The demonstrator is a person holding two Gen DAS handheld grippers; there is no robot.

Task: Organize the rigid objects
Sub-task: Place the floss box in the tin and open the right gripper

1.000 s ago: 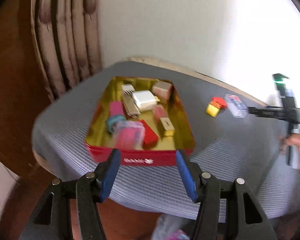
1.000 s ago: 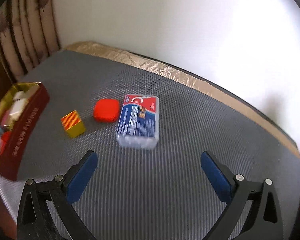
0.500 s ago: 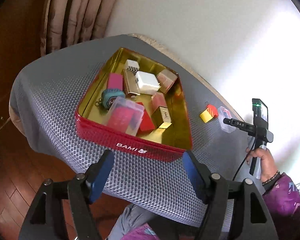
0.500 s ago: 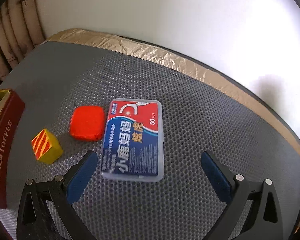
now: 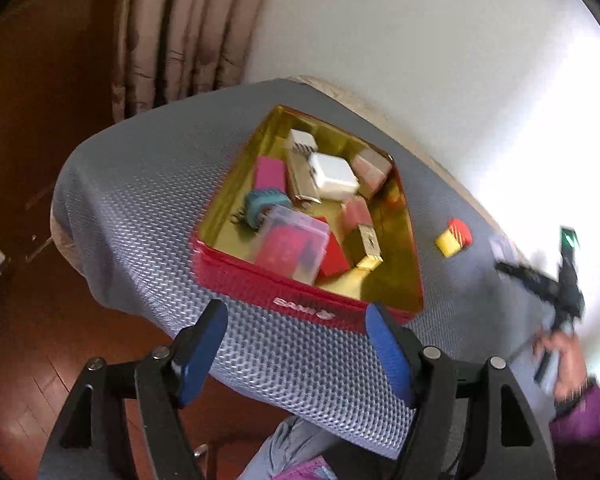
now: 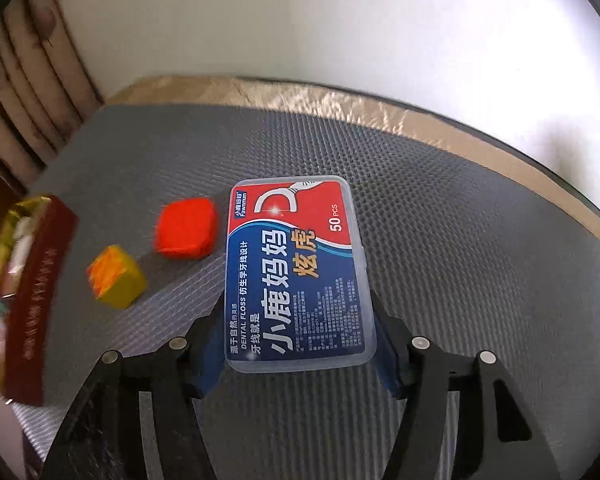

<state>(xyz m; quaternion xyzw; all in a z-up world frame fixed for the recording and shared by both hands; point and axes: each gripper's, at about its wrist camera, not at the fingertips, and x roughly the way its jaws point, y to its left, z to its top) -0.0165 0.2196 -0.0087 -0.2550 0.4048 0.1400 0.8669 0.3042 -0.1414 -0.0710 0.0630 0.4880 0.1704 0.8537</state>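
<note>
My right gripper (image 6: 296,344) is shut on a clear dental floss box (image 6: 296,268) with a red and blue label, at its near end on the grey mat. A red block (image 6: 186,227) and a yellow striped cube (image 6: 116,276) lie left of it. The red tin (image 6: 36,280) shows at the far left. In the left wrist view the red tin (image 5: 308,300) with a gold inside holds several small objects. My left gripper (image 5: 296,348) is open and empty, just in front of the tin. The yellow cube (image 5: 452,240) lies right of the tin.
The grey mat (image 5: 140,200) covers a small table against a white wall (image 6: 300,40). Curtains (image 5: 180,32) hang at the back left. The wooden floor (image 5: 20,360) lies below the table edge. The person's right hand (image 5: 564,356) holds the other gripper at the right.
My right gripper has moved forward to the floss box and shut on its sides. My left gripper has shifted a little, still open in front of the tin.
</note>
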